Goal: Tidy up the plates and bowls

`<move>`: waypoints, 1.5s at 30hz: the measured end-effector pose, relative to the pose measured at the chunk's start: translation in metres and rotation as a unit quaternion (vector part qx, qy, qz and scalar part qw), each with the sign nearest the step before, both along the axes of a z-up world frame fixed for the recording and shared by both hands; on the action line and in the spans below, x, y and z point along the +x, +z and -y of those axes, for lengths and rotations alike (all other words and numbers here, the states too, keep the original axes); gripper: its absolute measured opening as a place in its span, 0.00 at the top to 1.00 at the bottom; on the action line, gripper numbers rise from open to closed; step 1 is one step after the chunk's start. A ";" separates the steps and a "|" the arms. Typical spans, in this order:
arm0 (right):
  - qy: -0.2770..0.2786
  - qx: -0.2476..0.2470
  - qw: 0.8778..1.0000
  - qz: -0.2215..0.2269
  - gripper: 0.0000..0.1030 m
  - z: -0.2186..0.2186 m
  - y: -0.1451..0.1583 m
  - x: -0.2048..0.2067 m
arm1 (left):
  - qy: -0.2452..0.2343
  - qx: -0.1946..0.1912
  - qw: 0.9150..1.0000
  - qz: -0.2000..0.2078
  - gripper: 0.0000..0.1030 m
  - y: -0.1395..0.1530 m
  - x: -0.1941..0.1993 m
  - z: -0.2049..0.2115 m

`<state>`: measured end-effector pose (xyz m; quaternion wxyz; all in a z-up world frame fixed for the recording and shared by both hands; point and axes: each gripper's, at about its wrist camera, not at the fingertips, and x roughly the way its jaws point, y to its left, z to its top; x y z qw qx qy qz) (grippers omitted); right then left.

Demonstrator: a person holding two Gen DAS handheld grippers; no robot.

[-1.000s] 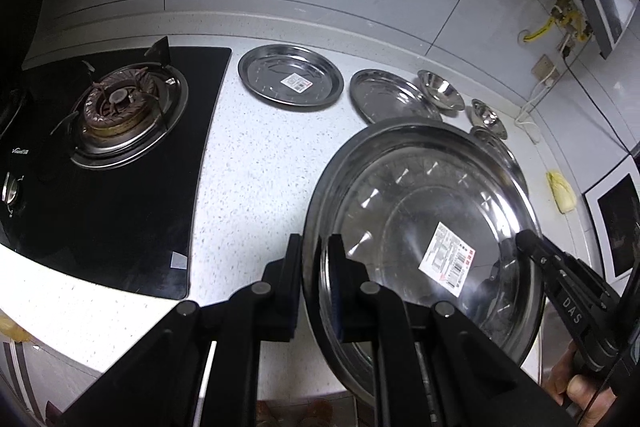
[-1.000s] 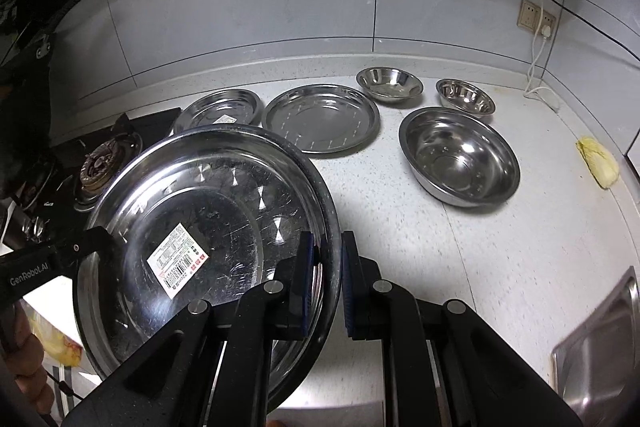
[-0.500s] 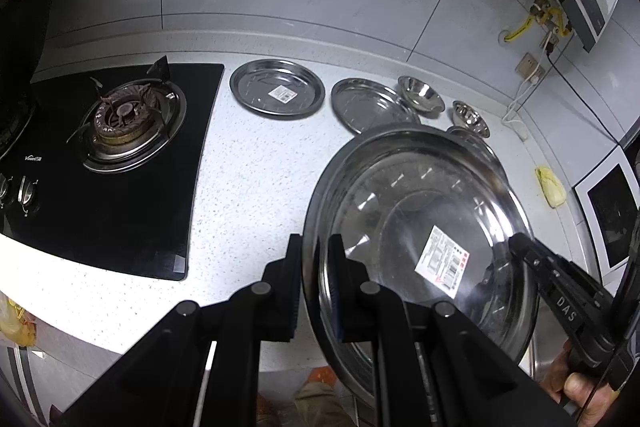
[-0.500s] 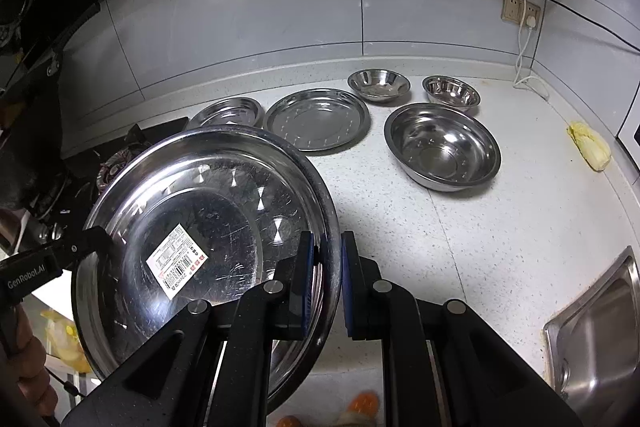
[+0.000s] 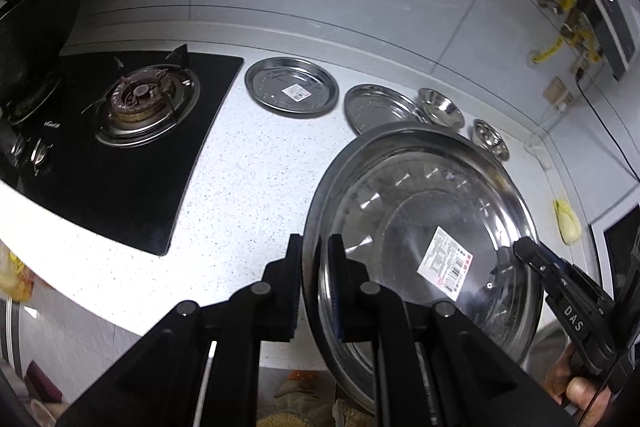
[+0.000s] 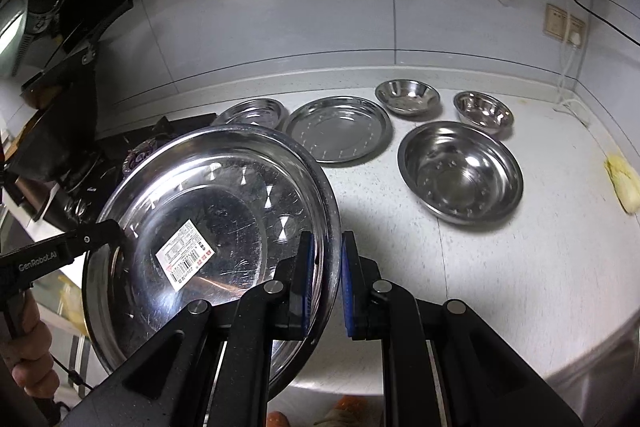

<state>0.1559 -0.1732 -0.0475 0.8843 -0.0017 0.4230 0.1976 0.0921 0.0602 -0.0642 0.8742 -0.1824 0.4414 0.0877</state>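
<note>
The counter [image 6: 500,267] is the ground to work over: it carries a hob [image 5: 120,131] at the left end and a row of steel ware along the wall. The big plate [image 6: 208,227] is held in the air above the counter's front edge, tilted, with the left gripper [image 5: 314,283] clenched on its left rim and the right gripper [image 6: 326,279] clenched on the opposite rim. As the largest plate, it likely belongs at the bottom of a plate stack, so level it first and keep both grips even to stop it twisting. Beyond it sit the big bowl [image 6: 460,173], then the flat plate [image 6: 340,129] and the labelled plate [image 5: 292,93], touching nothing, and last two small bowls [image 6: 408,97] near the wall. Set it down on bare counter clear of these, rim flat, then loosen both grips together.
</note>
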 end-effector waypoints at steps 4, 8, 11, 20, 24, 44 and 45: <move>0.028 0.010 1.000 -0.005 0.89 0.005 -0.009 0.014 | 0.018 0.011 1.000 -0.014 0.89 -0.005 0.006 0.008; 0.039 0.015 0.999 -0.026 0.89 0.010 -0.027 0.029 | 0.018 0.014 0.999 -0.037 0.89 -0.019 0.014 0.016; 0.040 0.013 0.998 -0.036 0.89 0.015 -0.037 0.034 | 0.006 0.003 0.998 -0.058 0.89 -0.036 0.025 0.019; 0.010 -0.020 0.998 -0.064 0.89 0.013 -0.068 0.043 | -0.038 -0.011 0.996 -0.075 0.89 -0.066 0.047 0.012; 0.002 -0.028 0.997 -0.071 0.89 0.011 -0.080 0.048 | -0.053 -0.018 0.994 -0.090 0.89 -0.084 0.053 0.007; -0.008 -0.047 0.993 -0.106 0.89 0.002 -0.128 0.036 | -0.075 0.001 0.989 -0.129 0.89 -0.138 0.051 0.006; -0.009 -0.045 0.993 -0.108 0.89 0.003 -0.129 0.036 | -0.077 -0.002 0.989 -0.124 0.89 -0.138 0.050 0.006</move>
